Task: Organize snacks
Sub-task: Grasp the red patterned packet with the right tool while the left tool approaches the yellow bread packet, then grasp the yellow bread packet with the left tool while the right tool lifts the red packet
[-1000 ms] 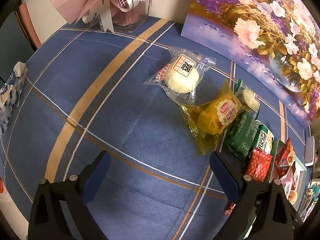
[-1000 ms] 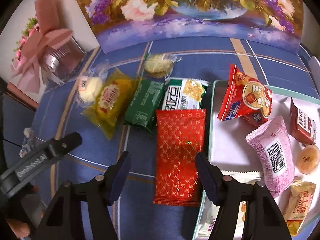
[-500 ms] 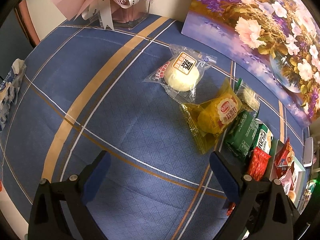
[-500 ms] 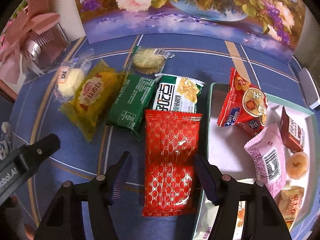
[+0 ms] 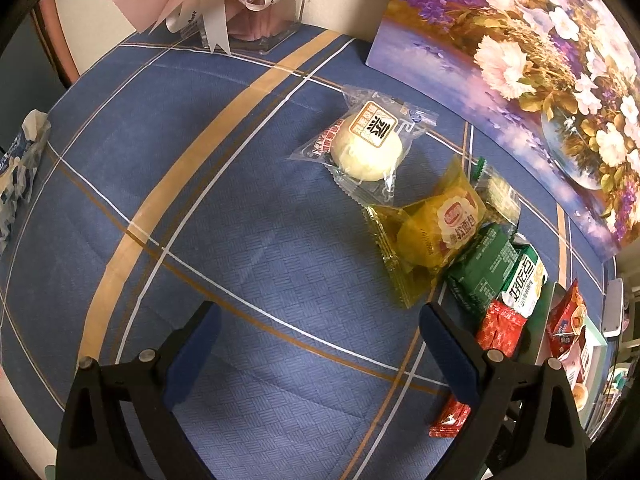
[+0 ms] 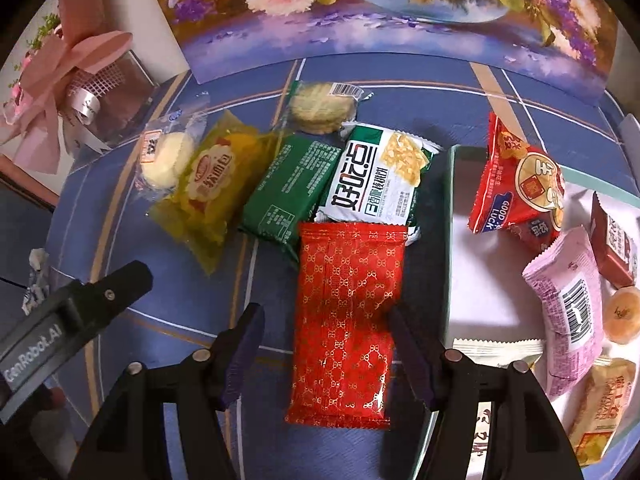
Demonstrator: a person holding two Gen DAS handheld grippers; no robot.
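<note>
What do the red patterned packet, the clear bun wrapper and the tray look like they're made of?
Red packet: glossy foil-like plastic film, probably metallised; gold print glints and the ends are crimped. Bun wrapper: thin transparent plastic film; the pale bun shows through and the edges wrinkle. Tray: rigid, smooth, pale green rim with white inside; likely plastic or coated board, hard to tell.

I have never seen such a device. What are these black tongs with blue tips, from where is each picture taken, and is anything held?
They are two hand-held grippers, one in each hand of a person; a camera on each looks along its fingers. In the left view, the left gripper is open over bare blue cloth. In the right view, the right gripper is open astride a red packet, apparently not squeezing it. Beside it lie yellow, green and white packets. The tray on the right holds more snacks.
</note>
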